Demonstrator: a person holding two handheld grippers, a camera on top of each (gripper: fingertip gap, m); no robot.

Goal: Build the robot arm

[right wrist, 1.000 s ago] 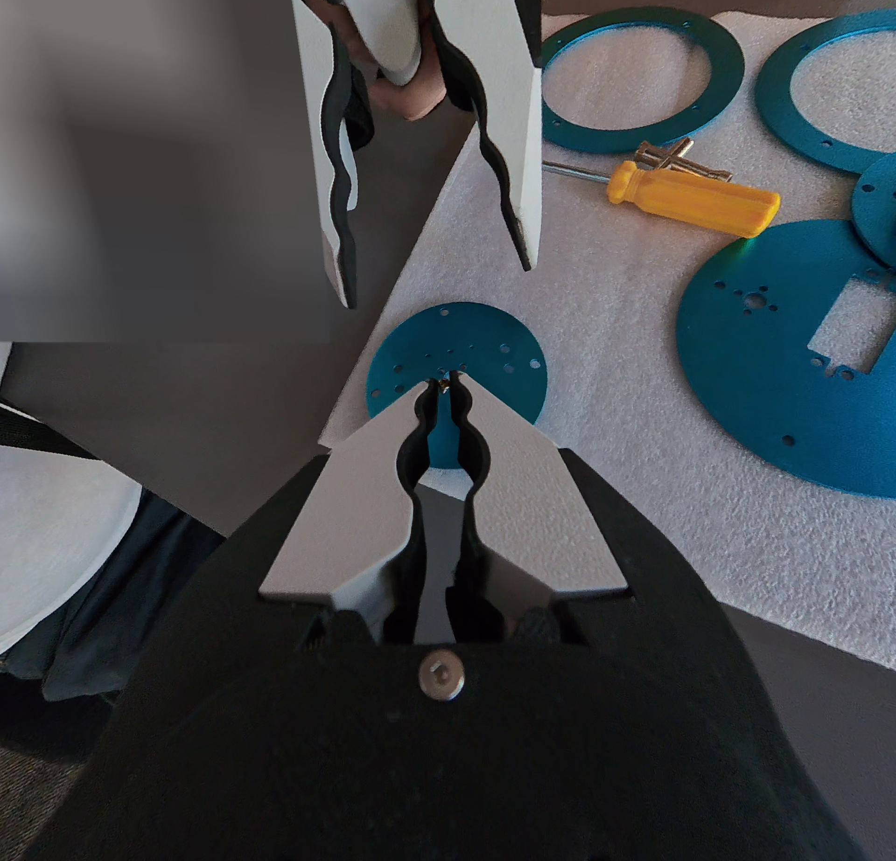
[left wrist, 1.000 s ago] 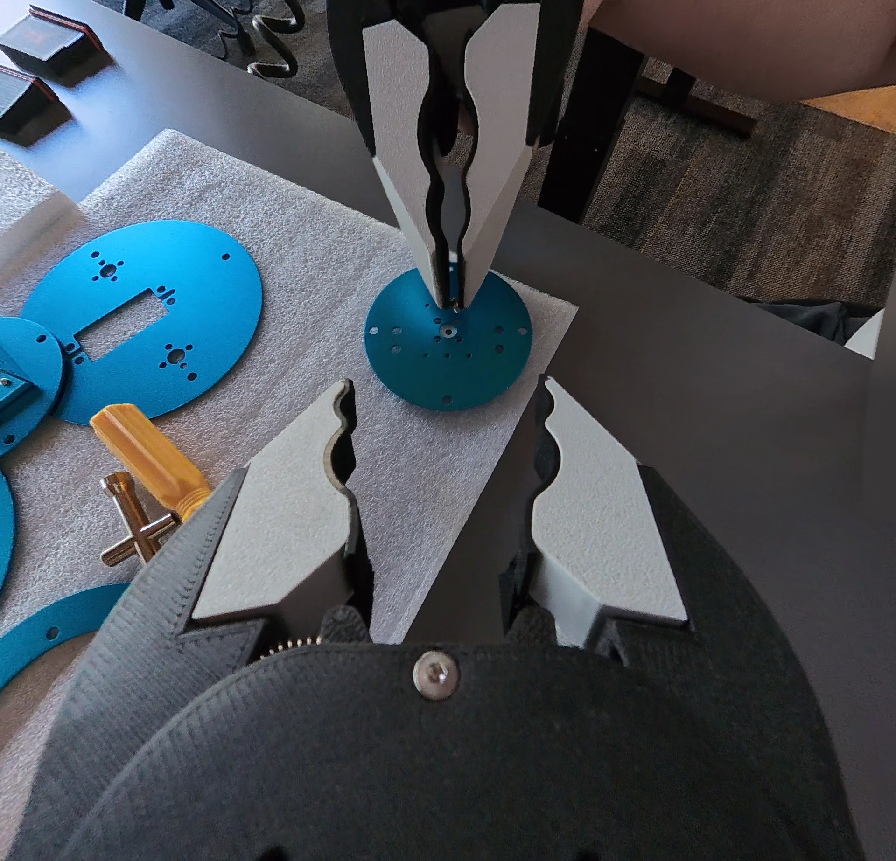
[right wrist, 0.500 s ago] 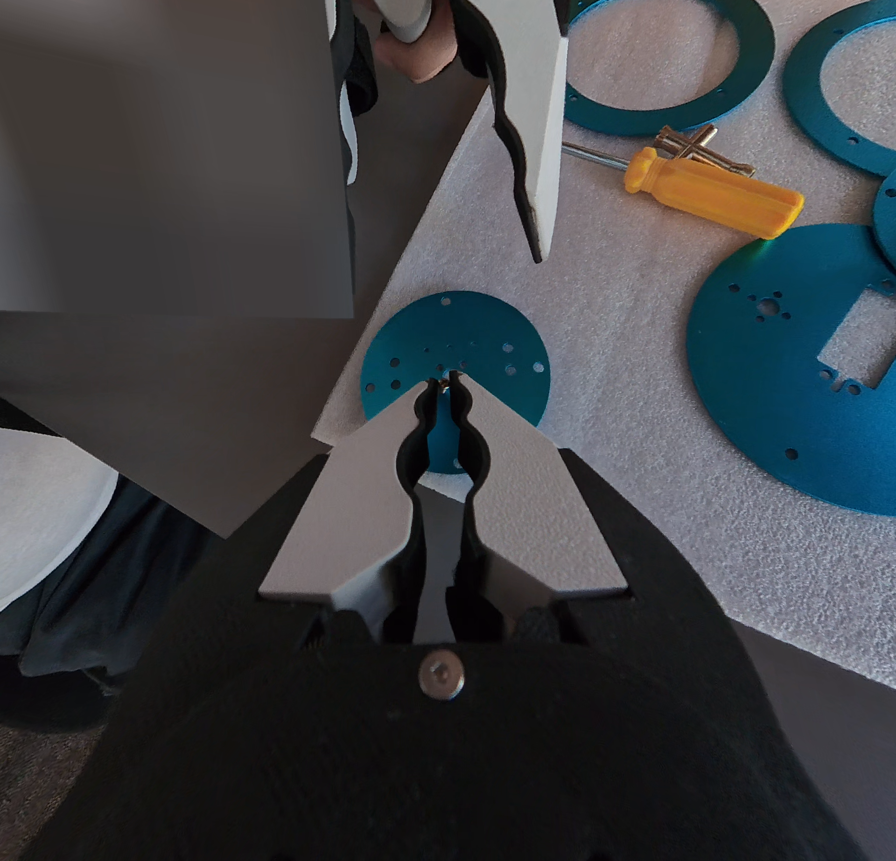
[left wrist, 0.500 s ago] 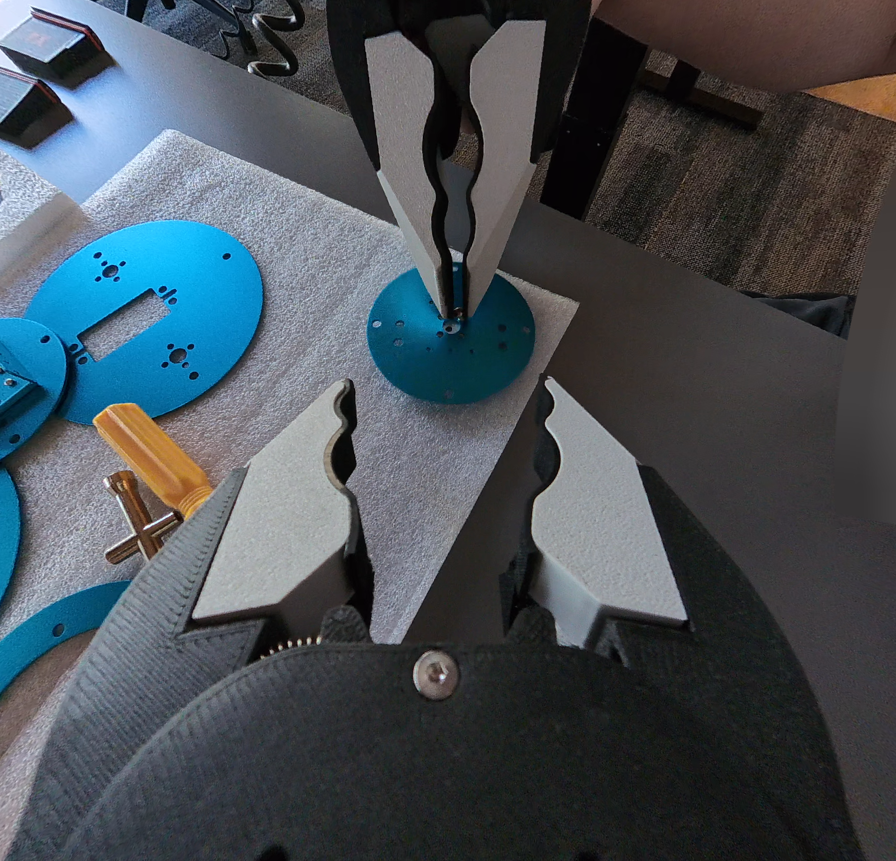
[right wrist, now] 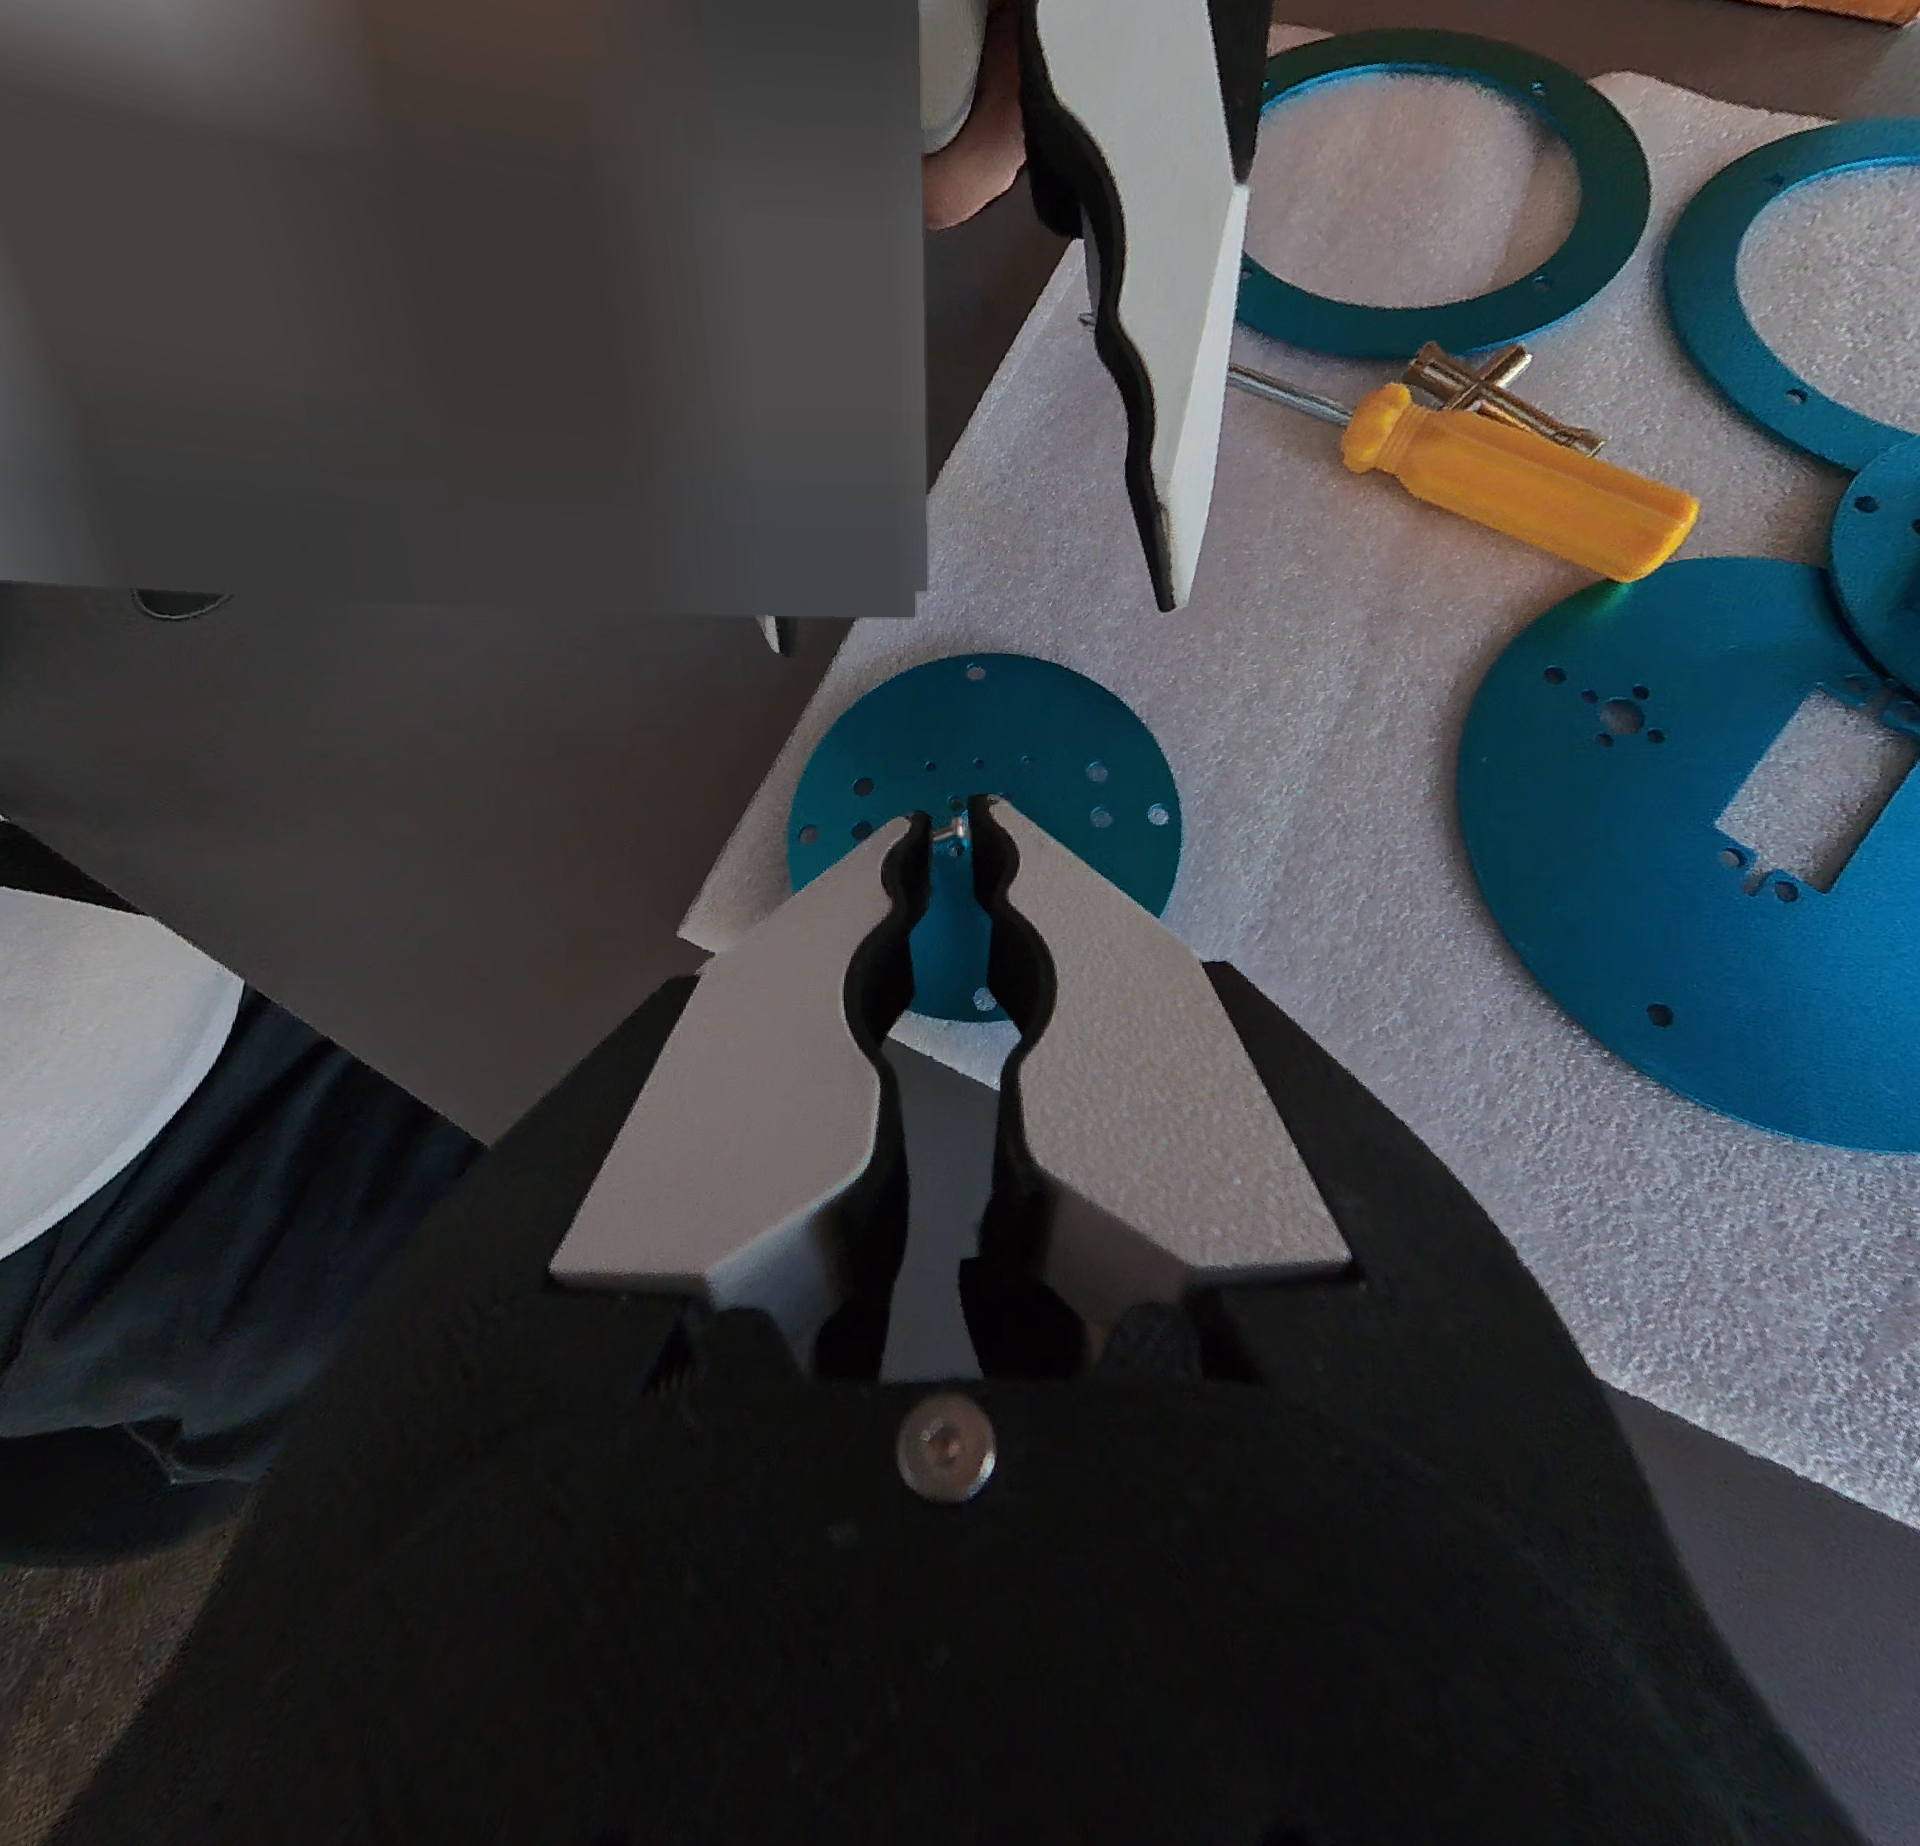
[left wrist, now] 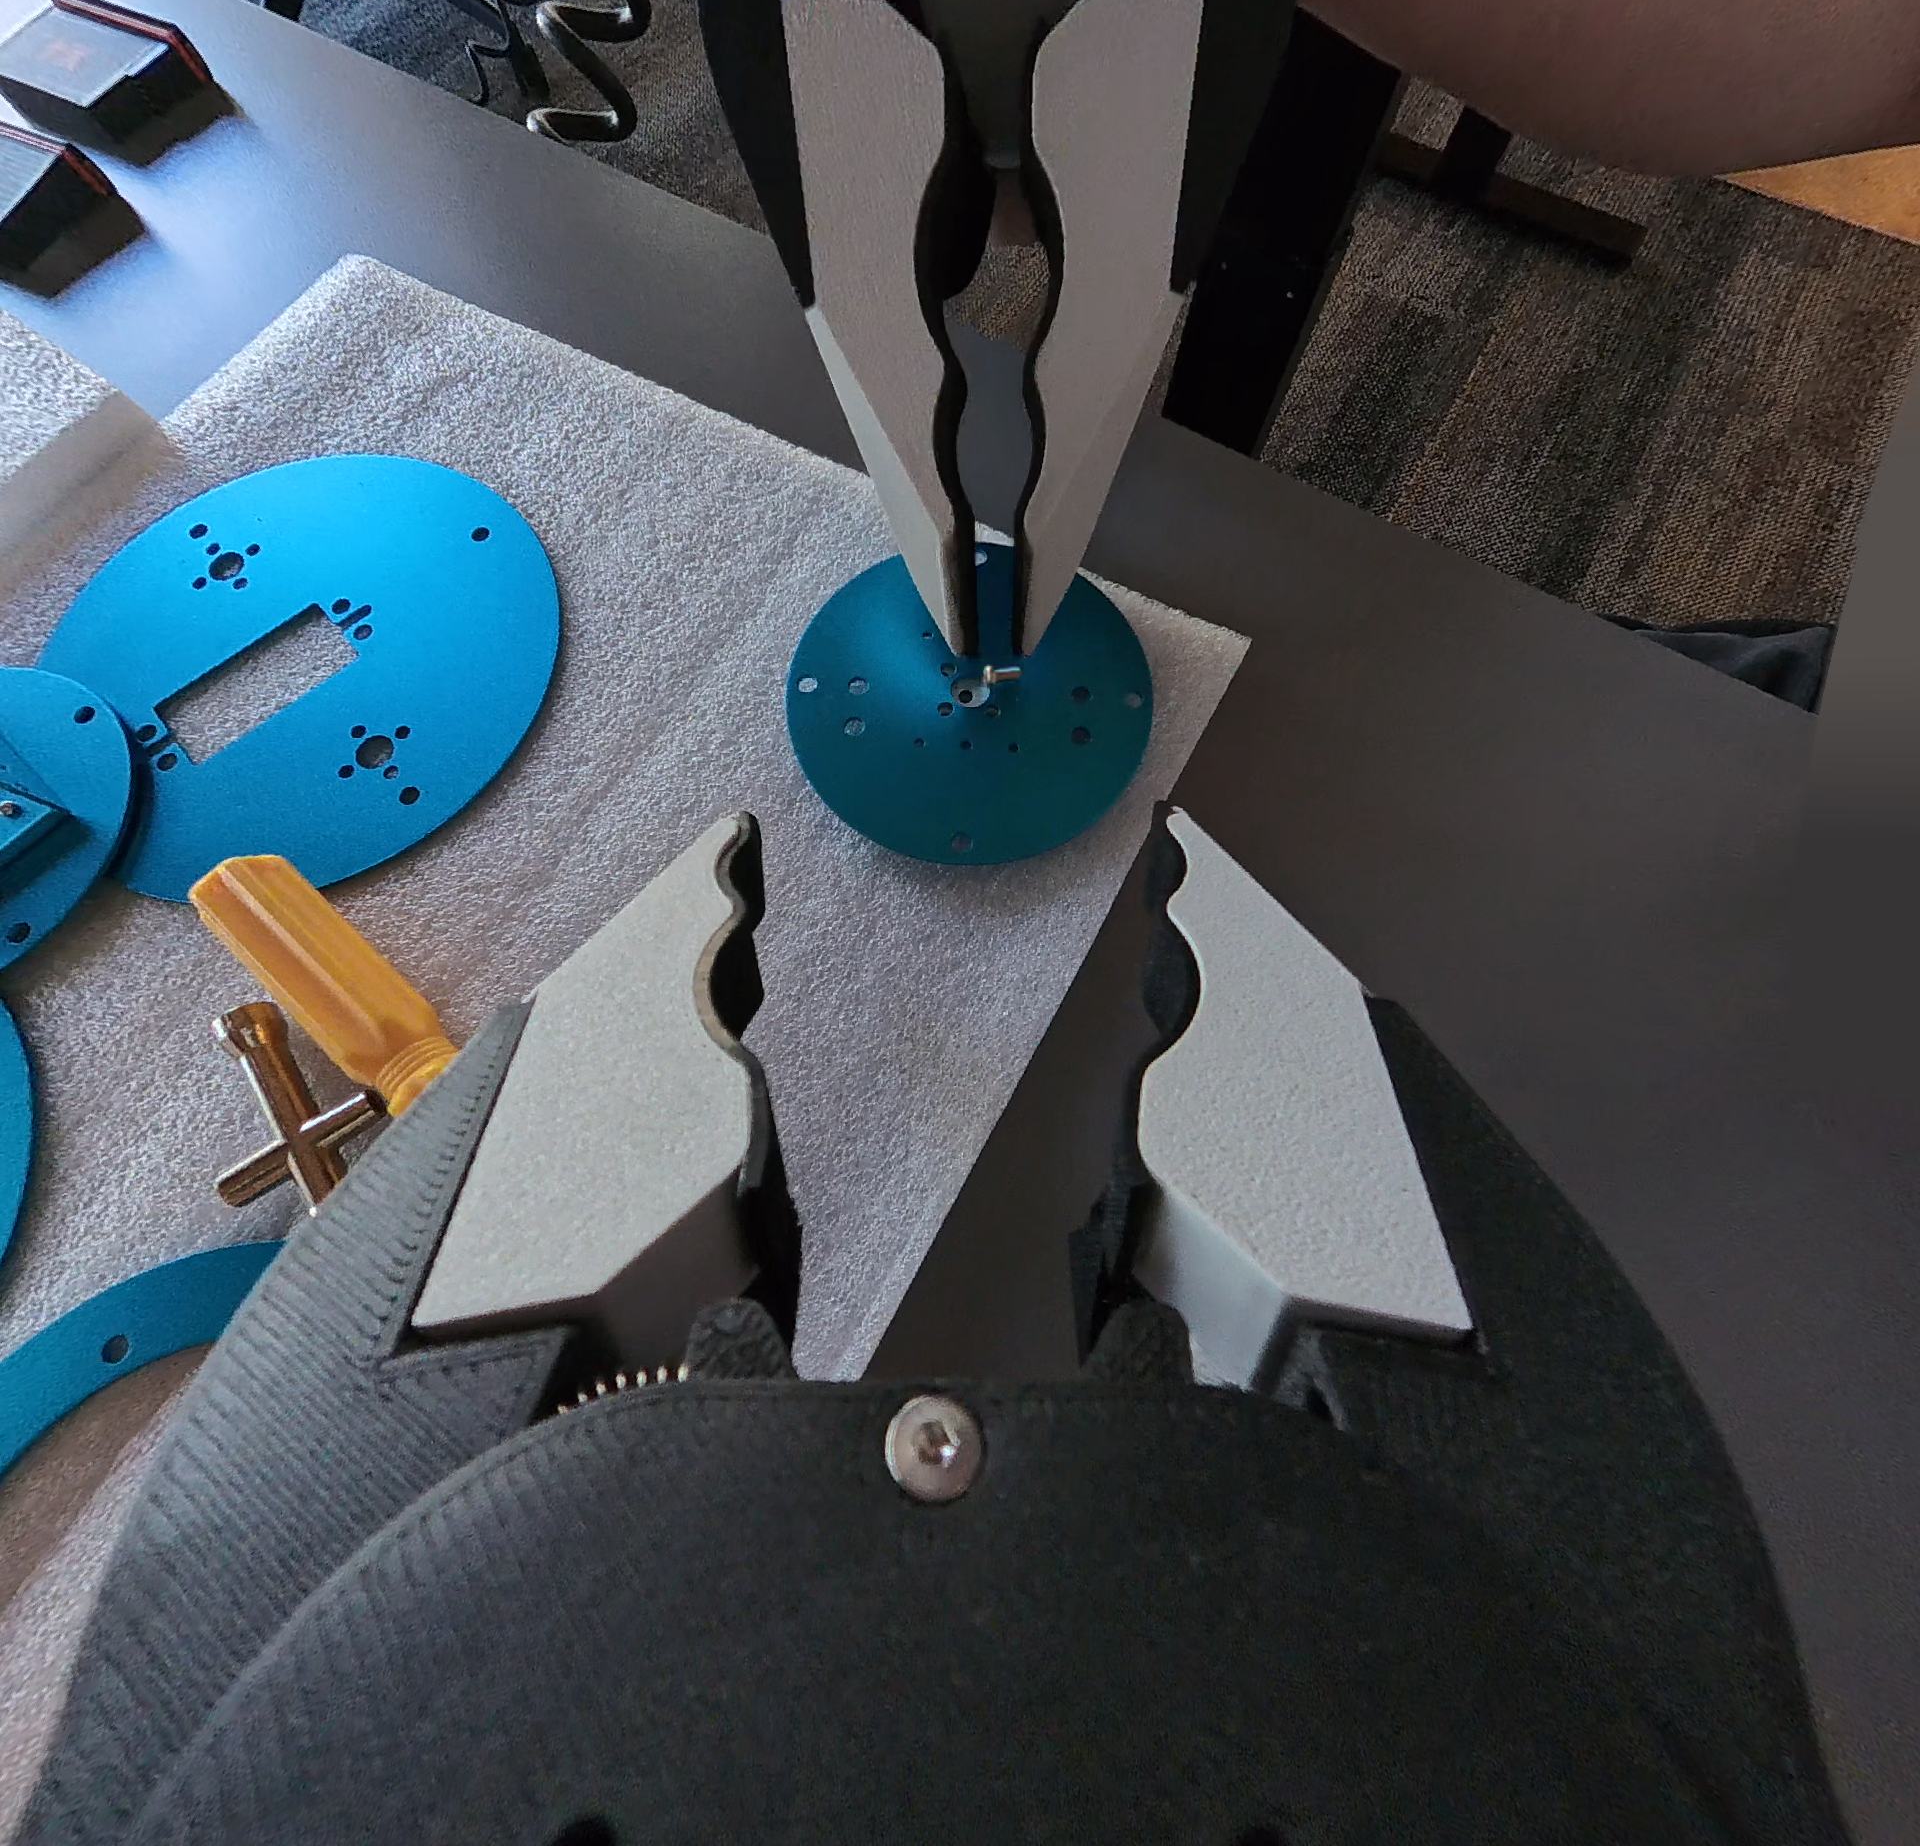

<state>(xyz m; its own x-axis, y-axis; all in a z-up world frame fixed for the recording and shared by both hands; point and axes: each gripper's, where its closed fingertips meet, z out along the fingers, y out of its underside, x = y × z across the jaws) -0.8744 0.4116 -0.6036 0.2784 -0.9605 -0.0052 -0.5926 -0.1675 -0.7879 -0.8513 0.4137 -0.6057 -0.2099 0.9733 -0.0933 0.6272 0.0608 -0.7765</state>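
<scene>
A small round blue disc [left wrist: 966, 757] with many holes lies at the corner of a white foam sheet [left wrist: 623, 570]. My right gripper [left wrist: 992, 643] points down at the disc's middle with its jaws a narrow gap apart. A tiny silver screw [left wrist: 1000, 671] lies on its side on the disc just under the tips. In the right wrist view the screw [right wrist: 951, 835] shows between the tips of the right gripper [right wrist: 951, 814], over the disc [right wrist: 1029, 736]. My left gripper [left wrist: 956, 825] is wide open and empty, hovering just short of the disc.
A yellow-handled screwdriver [left wrist: 312, 975] and a cross-shaped metal key [left wrist: 286, 1121] lie left of my left gripper. A large blue plate with a rectangular cutout [left wrist: 312, 653] and blue rings [right wrist: 1444, 186] lie on the foam. The dark table's edge and carpet are behind the disc. Both grippers' tips are close together, under 4 cm apart. The yellow-handled screwdriver [left wrist: 312, 975] is closer to my left gripper, around 8 centimeters from its tips; the right tips are 15 centimeters off. My right wrist view [right wrist: 1534, 468] looks at it from another angle.
The right gripper's jaws have parted slightly, and the screw they pinched now lies on the disc. The left gripper has stayed open and nearly still.
</scene>
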